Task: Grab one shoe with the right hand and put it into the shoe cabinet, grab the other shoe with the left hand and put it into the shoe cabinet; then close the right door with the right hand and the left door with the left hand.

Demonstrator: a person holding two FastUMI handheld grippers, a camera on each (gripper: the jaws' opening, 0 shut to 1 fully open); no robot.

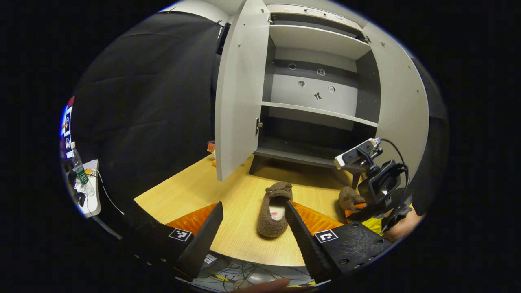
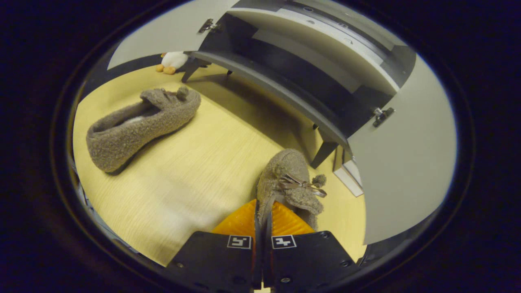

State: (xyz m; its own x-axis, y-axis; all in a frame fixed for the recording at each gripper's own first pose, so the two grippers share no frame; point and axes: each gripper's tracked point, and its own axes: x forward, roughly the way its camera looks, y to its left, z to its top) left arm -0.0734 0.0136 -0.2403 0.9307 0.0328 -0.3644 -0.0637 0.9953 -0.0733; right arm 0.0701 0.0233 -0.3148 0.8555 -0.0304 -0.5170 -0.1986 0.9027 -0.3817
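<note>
Shoe (image 2: pixel 291 179) pinched in right tool (image 2: pixel 260 221); other shoe (image 1: pixel 274 209) between left tool's (image 1: pixel 254 228) spread fingers.

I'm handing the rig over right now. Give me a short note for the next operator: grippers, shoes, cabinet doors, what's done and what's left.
Right gripper: closed on the heel rim of the right-hand shoe, which sits in front of the shoe cabinet.
Left gripper: open, holding nothing, with the other shoe on the table between its fingers.
Both doors are open: left door, right door. The shelves hold no shoes.
Done: first shoe gripped.
Left: put that shoe in, grab and place the second with the left gripper, then close the right door, then the left door.
</note>
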